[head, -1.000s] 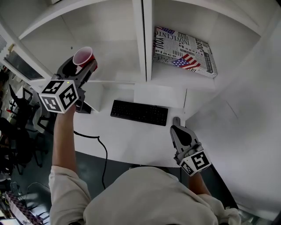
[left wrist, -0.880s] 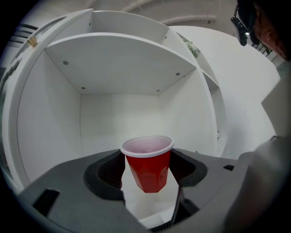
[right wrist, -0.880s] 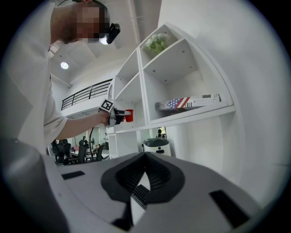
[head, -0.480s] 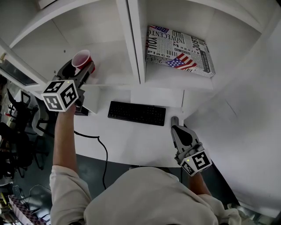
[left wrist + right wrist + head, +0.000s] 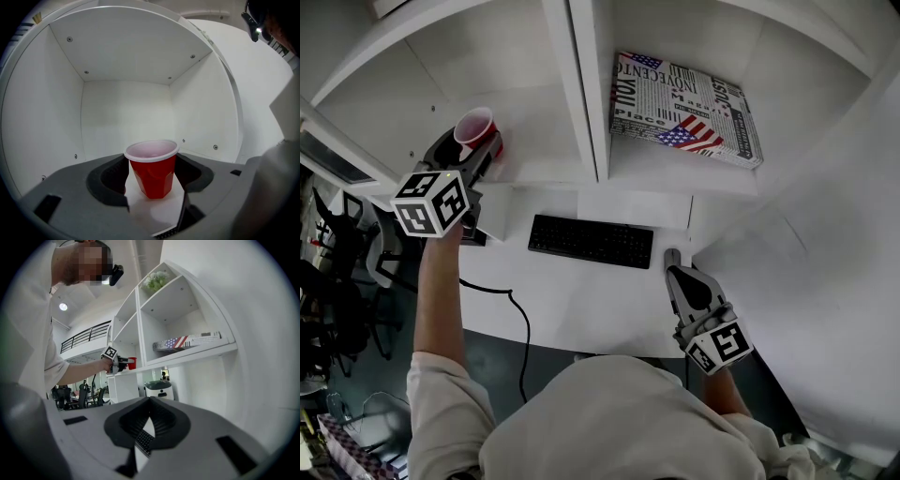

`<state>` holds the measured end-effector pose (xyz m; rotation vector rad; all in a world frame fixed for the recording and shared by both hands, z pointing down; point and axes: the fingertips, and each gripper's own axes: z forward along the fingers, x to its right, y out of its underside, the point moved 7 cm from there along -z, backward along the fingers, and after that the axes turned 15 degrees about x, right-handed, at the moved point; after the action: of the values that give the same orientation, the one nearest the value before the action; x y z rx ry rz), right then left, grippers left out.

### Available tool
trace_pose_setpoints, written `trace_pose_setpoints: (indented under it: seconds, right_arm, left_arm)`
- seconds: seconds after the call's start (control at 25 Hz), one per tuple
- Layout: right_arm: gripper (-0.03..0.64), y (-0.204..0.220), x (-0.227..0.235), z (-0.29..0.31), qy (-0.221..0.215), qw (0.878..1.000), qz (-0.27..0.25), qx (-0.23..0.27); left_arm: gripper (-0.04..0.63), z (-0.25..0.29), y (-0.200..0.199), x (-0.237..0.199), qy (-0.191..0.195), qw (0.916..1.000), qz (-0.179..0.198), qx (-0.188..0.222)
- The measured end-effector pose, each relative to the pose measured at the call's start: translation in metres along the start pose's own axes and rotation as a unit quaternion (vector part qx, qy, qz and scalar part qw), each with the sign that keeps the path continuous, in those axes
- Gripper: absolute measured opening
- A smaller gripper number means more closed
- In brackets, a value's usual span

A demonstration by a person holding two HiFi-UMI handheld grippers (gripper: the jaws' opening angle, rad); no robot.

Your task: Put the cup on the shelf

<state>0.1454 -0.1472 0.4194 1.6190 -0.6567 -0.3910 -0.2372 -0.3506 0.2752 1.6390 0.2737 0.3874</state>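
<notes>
**Cup at left shelf bay: placing step, release not yet done**

Head view: the left gripper, upper left of frame, is clamped on the red plastic cup with a white inside. The cup is upright, at the front of the left compartment of the white shelf unit. The right gripper, lower right, has its jaws together and holds nothing. It hangs over the white desk, just beside the right end of the flat black keyboard. A flat box printed with newsprint and flags lies in the right compartment, upper right.

Left gripper view: the cup is bottom centre, between both jaws, with the pads against its sides. The white walls of the compartment rise behind it. The cup base is low at the shelf board, but I cannot tell whether it touches.

Right gripper view: the jaw tips meet with nothing between them, and keyboard keys show through the gap below. At centre left, far off, the left gripper and cup are at the shelf edge. A green plant sits in a top compartment.

Step, as judged: this is the placement, close to its end. The next move calls for setting the base flat on the board, well in from the edge. The jaws then part and pull straight back without knocking the light cup over.

Counts: one cup, two grippers, one keyboard, one printed box, one plant. The head view shows two compartments.
</notes>
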Motion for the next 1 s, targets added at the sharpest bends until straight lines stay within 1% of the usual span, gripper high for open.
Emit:
trace_pose_setpoints:
  seconds: [0.44, 0.56, 0.76, 0.84, 1.0]
  right_arm:
    - [0.005, 0.002, 0.007, 0.003, 0.002, 1.000, 0.002, 0.000]
    - [0.005, 0.003, 0.006, 0.004, 0.002, 1.000, 0.004, 0.000]
    - [0.005, 0.002, 0.007, 0.002, 0.002, 1.000, 0.003, 0.002]
    - [0.005, 0.001, 0.007, 0.002, 0.003, 1.000, 0.002, 0.003]
    - [0.005, 0.000, 0.006, 0.002, 0.004, 1.000, 0.002, 0.004]
  left_arm:
    - [0.304, 0.005, 0.012, 0.003, 0.005, 0.9998, 0.010, -0.016]
    - [0.304, 0.005, 0.010, 0.004, 0.000, 0.9996, 0.023, -0.014]
    - [0.308, 0.004, 0.011, 0.005, -0.002, 0.9996, 0.024, -0.012]
    - [0.312, 0.004, 0.011, 0.005, -0.002, 0.9997, 0.023, -0.013]
    - [0.342, 0.005, 0.011, 0.006, 0.000, 0.9997, 0.021, -0.013]
